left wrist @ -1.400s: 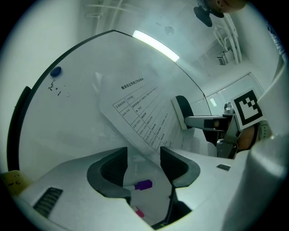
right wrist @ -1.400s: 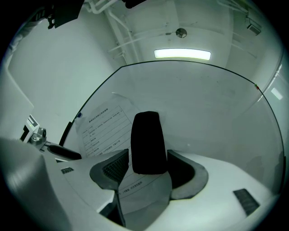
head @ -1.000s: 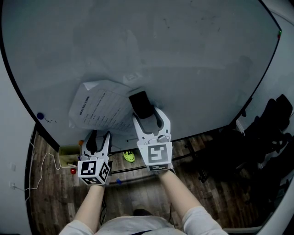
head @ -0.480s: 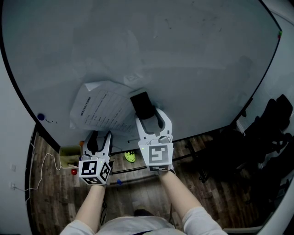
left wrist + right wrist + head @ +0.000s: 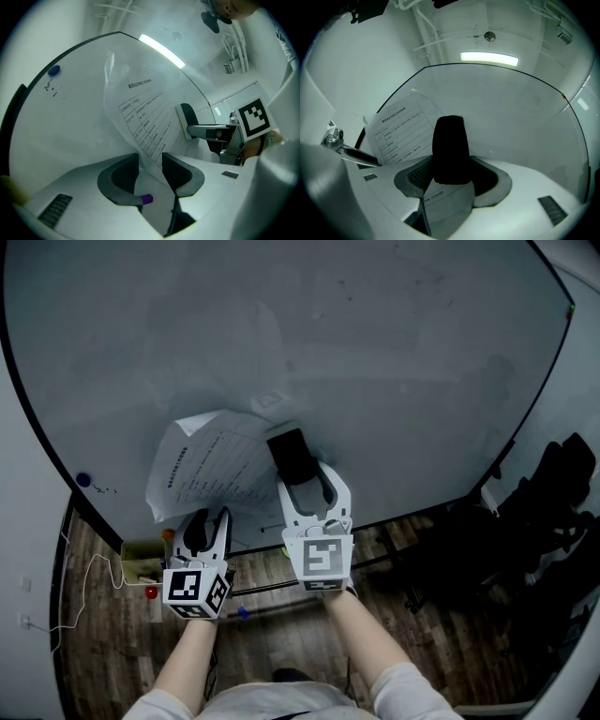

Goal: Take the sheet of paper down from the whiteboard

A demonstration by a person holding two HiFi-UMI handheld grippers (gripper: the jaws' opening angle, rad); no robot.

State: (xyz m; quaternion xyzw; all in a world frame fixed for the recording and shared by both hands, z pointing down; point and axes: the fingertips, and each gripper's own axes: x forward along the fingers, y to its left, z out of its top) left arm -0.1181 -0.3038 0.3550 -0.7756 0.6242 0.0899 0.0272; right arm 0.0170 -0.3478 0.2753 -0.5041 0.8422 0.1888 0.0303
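- The left hand-held gripper [image 5: 150,163] is held nearest, low against the whiteboard [image 5: 394,381]. Its jaws stand apart and have just been closing. The lower edge of the sheet of paper [image 5: 214,467] lies between them but is not yet pinched. It is judged to be placed there so that the sheet can be caught once freed.
- The right hand-held gripper [image 5: 451,165] is raised a little higher on the whiteboard and is clamped on a black block [image 5: 450,143], seemingly a magnetic eraser. The block sits on the sheet's right part and is judged to be what pins the sheet to the whiteboard.
- The sheet of paper is found on the whiteboard's lower left part, tilted and bowed away from the surface. It has not yet been taken down.
- A blue magnet [image 5: 82,478] is seen near the whiteboard's left edge, well apart from the sheet, so nothing is held by it.
- Below the whiteboard's lower edge, a yellowish box [image 5: 139,554] and a white cable [image 5: 94,577] are seen on the wooden floor [image 5: 450,615]. A dark chair [image 5: 562,484] stands off the whiteboard's right edge.
- Nothing is found in the way of either hand-held gripper. The block alone is judged to keep the sheet up, and the sheet may slip if the block is lifted before the left jaws are shut.
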